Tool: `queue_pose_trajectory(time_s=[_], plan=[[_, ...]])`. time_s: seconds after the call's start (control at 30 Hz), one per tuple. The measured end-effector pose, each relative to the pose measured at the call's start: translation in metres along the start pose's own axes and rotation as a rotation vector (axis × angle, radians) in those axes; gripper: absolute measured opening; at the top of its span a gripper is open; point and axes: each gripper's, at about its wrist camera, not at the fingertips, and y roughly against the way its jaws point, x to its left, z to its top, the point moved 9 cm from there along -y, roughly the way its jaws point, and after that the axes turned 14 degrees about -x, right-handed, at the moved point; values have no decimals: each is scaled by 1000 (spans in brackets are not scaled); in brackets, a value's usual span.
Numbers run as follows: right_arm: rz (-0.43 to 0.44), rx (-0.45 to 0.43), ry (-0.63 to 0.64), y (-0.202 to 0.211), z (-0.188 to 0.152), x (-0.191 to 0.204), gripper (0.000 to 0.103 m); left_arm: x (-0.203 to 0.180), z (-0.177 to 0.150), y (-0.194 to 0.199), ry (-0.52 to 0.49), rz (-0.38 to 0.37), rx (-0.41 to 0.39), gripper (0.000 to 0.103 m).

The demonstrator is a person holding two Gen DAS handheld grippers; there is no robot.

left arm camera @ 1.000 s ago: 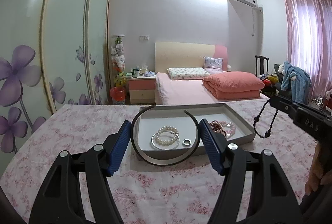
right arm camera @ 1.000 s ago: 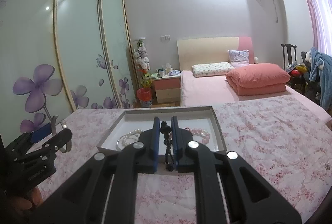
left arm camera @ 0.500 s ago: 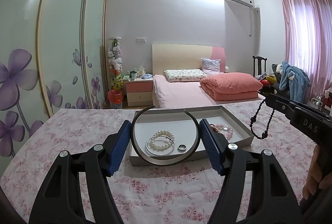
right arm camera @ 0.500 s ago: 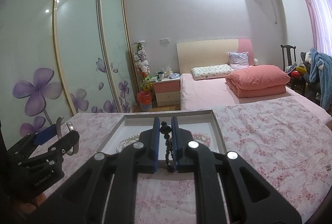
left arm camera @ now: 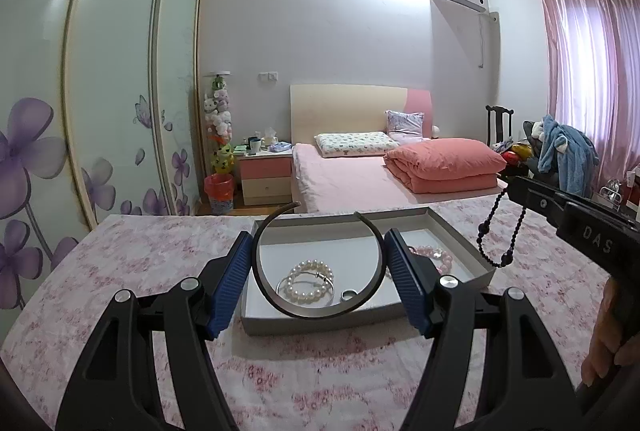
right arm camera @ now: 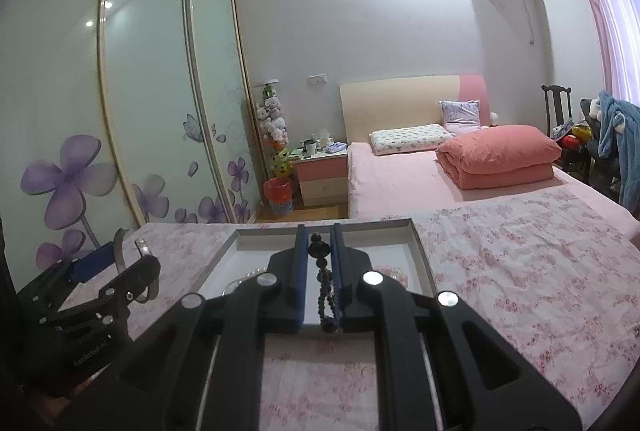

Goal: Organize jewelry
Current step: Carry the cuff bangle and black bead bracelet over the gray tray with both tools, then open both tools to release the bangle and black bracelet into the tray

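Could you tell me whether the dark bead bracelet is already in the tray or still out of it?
Out: the dark bead bracelet hangs from the shut right gripper, above the tray.

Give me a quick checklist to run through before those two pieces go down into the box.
1. Left tool holds the open metal bangle between its pads: ok.
2. Right tool pinches the dark bead string: ok.
3. Box open, on the flowered cloth: ok.
4. Free floor in the box beside the pearl bracelet, small ring and pink beads: ok.
5. Either piece hanging squarely over the box: cannot tell.
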Motion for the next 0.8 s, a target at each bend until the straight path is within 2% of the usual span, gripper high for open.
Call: queue_pose_trajectory(time_s=[0.3, 0.53, 0.8], plan=[[-1, 63, -53, -51, -12, -17, 12, -3, -14, -37, -2, -3, 37, 67], [18, 166, -96, -96, -46, -23, 12, -4, -33, -77, 49, -32, 109, 67], [17, 218, -153, -133, -62, -30, 13, -13, -50, -109, 89, -52, 170, 67]])
